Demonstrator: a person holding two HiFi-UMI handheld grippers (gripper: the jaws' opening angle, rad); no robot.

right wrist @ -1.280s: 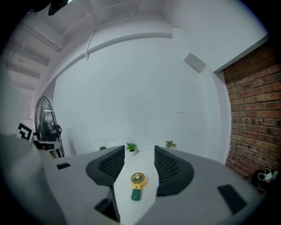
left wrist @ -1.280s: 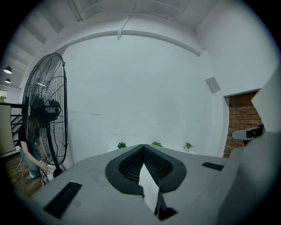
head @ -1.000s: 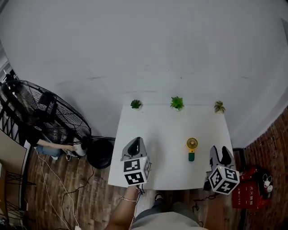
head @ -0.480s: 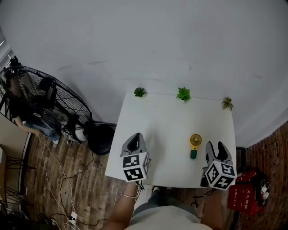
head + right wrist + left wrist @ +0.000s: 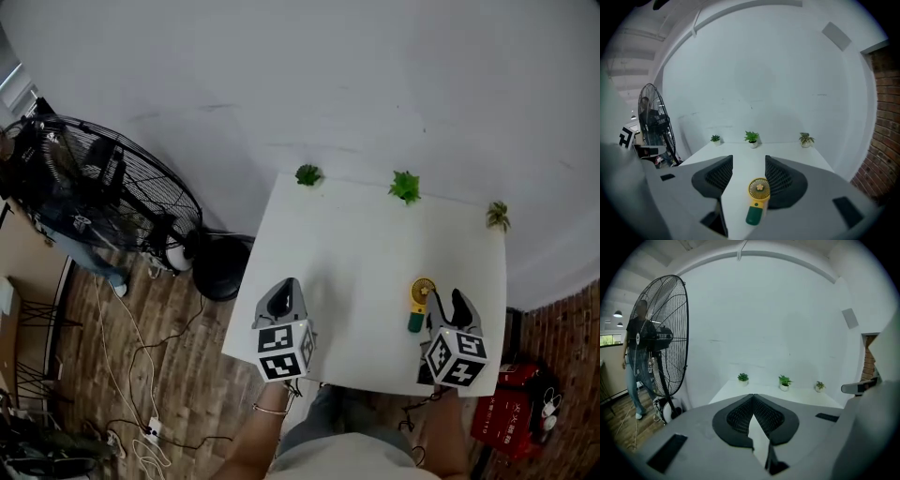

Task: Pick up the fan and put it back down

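Now your fan [image 5: 419, 304] lies flat on the white worktop [image 5: 347, 248], yellow head toward the wall and green handle toward you, close to the front edge and well over to the right. Ahead of it, open surface runs to three small potted plants [image 5: 405, 186] along the far edge. To its right there is only a narrow strip of worktop before the side edge. Your right gripper [image 5: 448, 302] sits just beside the fan with its jaws spread and nothing gripped. Its own view shows the fan in the gap between them, nearer the right jaw. Your left gripper [image 5: 284, 287] hangs over the front-left corner, jaws closed with the tips meeting and nothing between them, your forearm reaching up to it from below. A large floor fan [image 5: 103, 202] stands off the worktop's left side. Compared with half a second ago, the right gripper has come forward: its tips were behind the handle and are now alongside the head. The left gripper has kept its corner.
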